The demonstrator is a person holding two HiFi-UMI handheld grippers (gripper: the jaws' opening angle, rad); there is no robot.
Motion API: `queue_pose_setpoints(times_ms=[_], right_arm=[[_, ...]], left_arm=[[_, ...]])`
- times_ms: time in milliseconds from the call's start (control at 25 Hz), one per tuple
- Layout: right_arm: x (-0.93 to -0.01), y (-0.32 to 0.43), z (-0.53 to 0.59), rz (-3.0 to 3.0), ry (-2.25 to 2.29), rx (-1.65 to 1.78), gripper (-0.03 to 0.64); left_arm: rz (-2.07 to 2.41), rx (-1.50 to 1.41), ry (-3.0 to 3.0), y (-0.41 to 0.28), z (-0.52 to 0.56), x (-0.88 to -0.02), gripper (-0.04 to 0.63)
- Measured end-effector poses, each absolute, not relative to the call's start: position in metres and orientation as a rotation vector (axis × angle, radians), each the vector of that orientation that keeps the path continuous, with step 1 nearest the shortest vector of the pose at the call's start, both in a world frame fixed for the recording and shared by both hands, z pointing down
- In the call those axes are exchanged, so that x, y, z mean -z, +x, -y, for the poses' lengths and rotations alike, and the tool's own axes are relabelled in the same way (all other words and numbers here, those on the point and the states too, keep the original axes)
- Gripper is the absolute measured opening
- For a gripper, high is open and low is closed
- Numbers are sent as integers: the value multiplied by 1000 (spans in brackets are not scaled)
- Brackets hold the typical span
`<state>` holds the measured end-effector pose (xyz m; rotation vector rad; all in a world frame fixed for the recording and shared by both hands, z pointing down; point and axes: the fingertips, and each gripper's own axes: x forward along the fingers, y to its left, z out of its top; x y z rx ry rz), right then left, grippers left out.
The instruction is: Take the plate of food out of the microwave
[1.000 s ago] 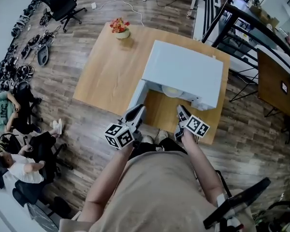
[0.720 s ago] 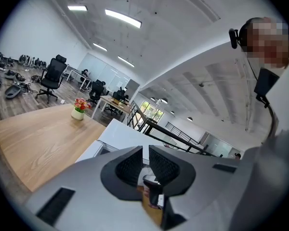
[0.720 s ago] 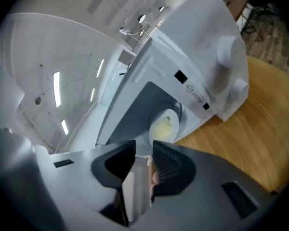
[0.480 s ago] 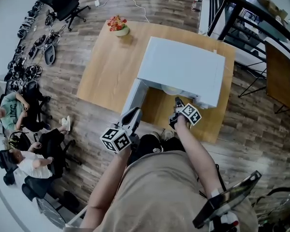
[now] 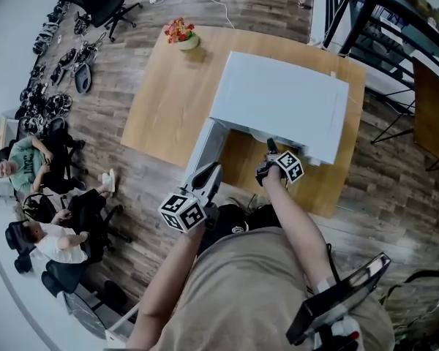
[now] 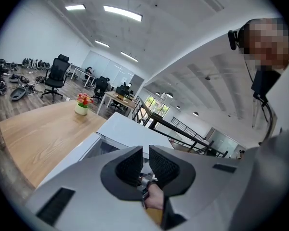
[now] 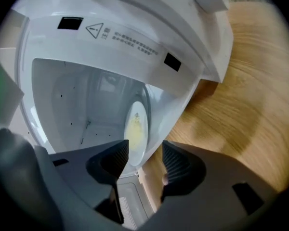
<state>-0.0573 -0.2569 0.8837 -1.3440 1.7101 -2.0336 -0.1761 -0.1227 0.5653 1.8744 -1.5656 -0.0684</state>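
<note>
While my left gripper (image 5: 214, 168) hangs empty with jaws nearly together, my right gripper (image 5: 271, 146) has just been opening its jaws at the microwave (image 5: 278, 104) mouth, the plate (image 7: 136, 129) between them, ungripped.

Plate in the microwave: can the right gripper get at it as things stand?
Probably yes. The door stands open, and the right gripper faces the microwave with nothing before the plate. Its jaws have just been opening and hold nothing; the plate's rim lines up with their gap.

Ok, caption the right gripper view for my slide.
Right gripper, its jaws just opened wider and gripping nothing, faces the plate of food inside the open white microwave on the wooden table.
</note>
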Motion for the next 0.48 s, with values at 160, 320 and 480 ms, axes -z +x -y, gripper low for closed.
queue_pose_setpoints(times_ms=[160,320,480], right_arm=[[-892,-66,258,-1648,-1338,2096,202],[-899,-72,262,-1567,-1327,2144,201],[-909,-76,261,-1446,-1314,2178,201]], left_arm=[[1566,70,1851,-178,124,-570,19],[1562,64,1842,-186,126,-573,19],[1552,51,1852,-195,127,-572,20]])
